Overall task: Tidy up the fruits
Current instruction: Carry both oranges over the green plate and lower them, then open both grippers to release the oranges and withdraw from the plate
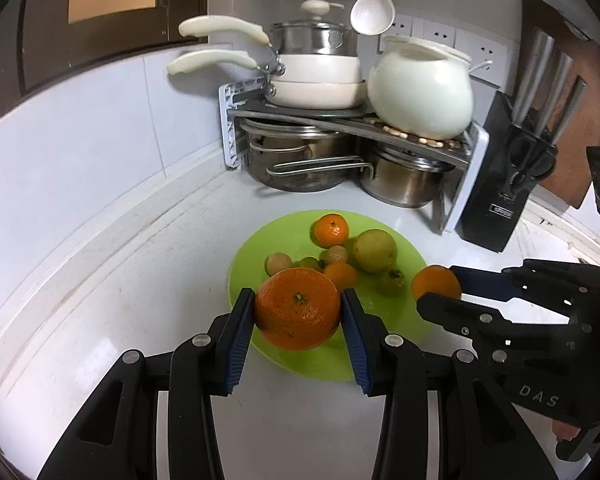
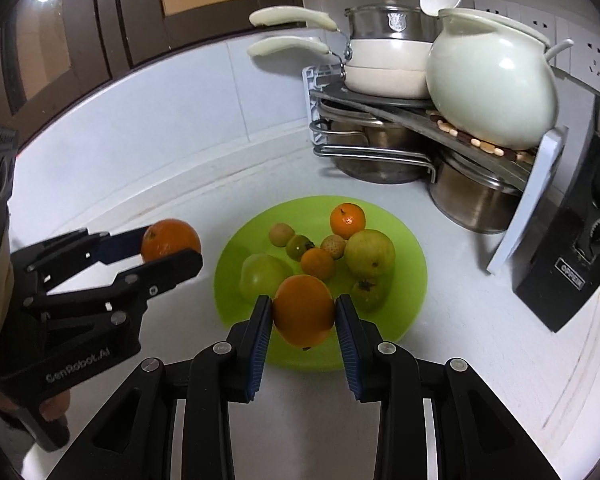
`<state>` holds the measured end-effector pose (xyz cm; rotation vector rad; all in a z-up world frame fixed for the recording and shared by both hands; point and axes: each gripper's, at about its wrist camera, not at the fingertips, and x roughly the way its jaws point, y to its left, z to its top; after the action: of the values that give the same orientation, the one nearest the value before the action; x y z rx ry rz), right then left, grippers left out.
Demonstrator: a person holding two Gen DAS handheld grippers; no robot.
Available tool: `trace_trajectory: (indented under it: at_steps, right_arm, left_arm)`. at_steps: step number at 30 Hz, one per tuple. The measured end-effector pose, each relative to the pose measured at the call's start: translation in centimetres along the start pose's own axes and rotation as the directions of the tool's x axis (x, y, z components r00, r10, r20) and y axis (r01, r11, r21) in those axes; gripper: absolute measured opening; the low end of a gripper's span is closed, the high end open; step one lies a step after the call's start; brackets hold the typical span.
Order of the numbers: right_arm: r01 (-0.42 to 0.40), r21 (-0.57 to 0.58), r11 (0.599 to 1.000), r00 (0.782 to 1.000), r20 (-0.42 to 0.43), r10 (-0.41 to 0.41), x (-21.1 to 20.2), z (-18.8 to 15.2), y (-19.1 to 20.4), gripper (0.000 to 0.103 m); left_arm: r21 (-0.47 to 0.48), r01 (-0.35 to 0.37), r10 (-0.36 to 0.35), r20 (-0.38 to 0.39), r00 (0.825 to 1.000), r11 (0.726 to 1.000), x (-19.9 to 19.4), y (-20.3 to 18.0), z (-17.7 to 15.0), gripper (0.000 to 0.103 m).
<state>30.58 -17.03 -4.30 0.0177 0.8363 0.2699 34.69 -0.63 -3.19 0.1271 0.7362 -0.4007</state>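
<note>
Large orange [image 1: 297,309] clamped in left tongs [image 1: 298,312], held over near rim of green plate [image 1: 256,240] at frame centre. Smaller orange [image 2: 304,310] clamped in right tongs [image 2: 303,312], likewise above plate. Both likely carried for adding to fruit pile [image 2: 324,248] gathered on plate, tabletop [image 2: 140,184] kept bare.

Domestic kitchen: tiled walls, stacked pans [image 1: 316,76] on a corner rack [image 1: 236,128], knife block [image 1: 500,184], wall sockets [image 1: 440,34].

Both grippers' fingers [image 2: 342,332] clamp oranges [image 2: 304,310] above the green plate [image 2: 412,276].
</note>
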Motion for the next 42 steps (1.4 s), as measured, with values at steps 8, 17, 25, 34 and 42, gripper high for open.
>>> trace_trajectory:
  at_steps: [8, 17, 25, 34, 42]
  right_arm:
    - [0.012, -0.002, 1.0, 0.998, -0.055, -0.012, 2.8, 0.6, -0.6, 0.034]
    - [0.009, 0.002, 1.0, 0.994, -0.107, -0.009, 5.5, 0.7, -1.1, 0.034]
    - [0.006, 0.01, 1.0, 0.991, -0.133, -0.005, 7.2, 0.8, -1.4, 0.034]
    - [0.005, 0.025, 1.0, 0.991, -0.135, -0.002, 7.9, 0.9, -1.6, 0.034]
    - [0.015, 0.026, 1.0, 0.993, -0.118, -0.011, 7.0, 0.7, -1.4, 0.035]
  left_arm:
    - [0.012, 0.003, -0.002, -0.034, 0.999, 1.0, 3.0, 0.8, 0.8, 0.043]
    - [0.02, 0.012, -0.011, -0.071, 0.997, 1.0, 5.5, 1.4, 1.5, 0.043]
    - [0.011, 0.024, -0.023, -0.104, 0.994, 1.0, 7.4, 1.6, 1.7, 0.043]
    - [0.016, 0.013, -0.011, -0.105, 0.994, 1.0, 8.1, 1.7, 1.8, 0.048]
    - [0.001, -0.034, 0.034, -0.104, 0.994, 0.999, 6.4, 1.7, 1.0, 0.051]
